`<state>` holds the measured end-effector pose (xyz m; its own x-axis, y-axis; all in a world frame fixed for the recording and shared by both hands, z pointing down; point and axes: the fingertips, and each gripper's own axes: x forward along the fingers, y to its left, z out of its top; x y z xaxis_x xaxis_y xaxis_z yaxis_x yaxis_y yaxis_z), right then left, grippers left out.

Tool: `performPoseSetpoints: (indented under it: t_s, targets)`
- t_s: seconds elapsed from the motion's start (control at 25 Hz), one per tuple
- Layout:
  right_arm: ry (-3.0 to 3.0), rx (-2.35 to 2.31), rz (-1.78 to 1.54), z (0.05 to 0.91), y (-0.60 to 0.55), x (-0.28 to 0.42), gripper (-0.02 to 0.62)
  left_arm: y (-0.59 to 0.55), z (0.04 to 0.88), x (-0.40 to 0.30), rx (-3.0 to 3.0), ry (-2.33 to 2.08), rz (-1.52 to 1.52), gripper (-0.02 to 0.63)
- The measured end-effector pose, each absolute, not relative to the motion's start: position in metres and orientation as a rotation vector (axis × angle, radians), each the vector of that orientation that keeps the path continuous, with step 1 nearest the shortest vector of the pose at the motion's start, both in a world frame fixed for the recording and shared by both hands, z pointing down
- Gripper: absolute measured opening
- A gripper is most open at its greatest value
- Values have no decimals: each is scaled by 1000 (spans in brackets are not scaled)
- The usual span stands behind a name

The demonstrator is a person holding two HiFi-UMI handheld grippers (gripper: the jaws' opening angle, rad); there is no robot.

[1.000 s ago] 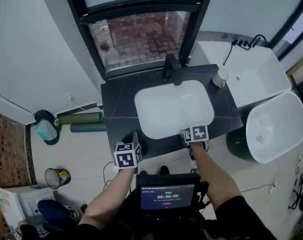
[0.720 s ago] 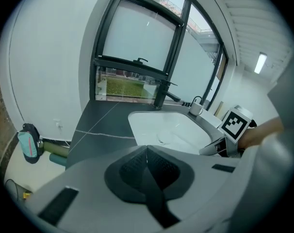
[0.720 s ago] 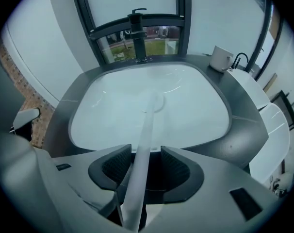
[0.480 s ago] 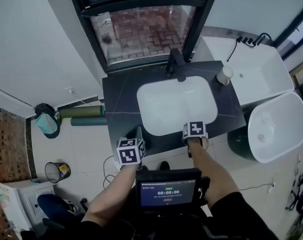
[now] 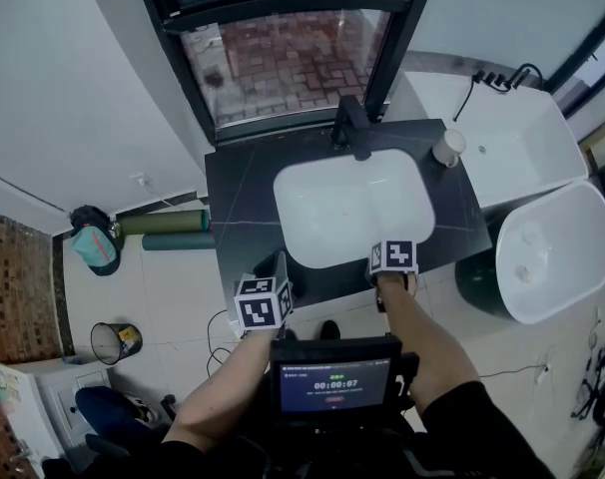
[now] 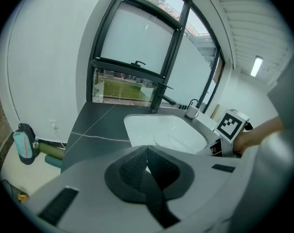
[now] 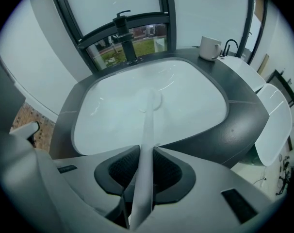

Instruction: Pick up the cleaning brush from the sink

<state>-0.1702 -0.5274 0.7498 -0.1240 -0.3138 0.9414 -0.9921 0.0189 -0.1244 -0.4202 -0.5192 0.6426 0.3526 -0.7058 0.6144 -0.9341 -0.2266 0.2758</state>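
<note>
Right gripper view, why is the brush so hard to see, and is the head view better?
Right gripper view: white brush against a white sink, so little contrast, plus soft focus and fisheye bending. Head view: sharper, but the brush does not show.

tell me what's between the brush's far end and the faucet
Between the cleaning brush and the faucet there is only bare white sink basin, then a strip of dark countertop. The right gripper view shows this.
</note>
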Motion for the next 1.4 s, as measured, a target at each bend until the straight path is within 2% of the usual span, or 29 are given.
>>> performPoseSetpoints:
  t_s: [0.32, 0.72, 1.2, 1.4]
  targets:
    - [-1668, 1423, 1099, 724, -526, -177, 67, -508, 630, -423, 2030, -1427, 459, 3]
    - [-1842, 1494, 1055, 663, -469, -143, 67, -465, 597, -397, 2086, -1459, 382, 3]
    - [-2158, 1371, 883, 591, -399, 0, 67, -353, 523, -243, 2042, -1731, 265, 3]
    - [-2333, 1371, 809, 535, -360, 15, 67, -301, 480, -218, 2124, -1786, 273, 3]
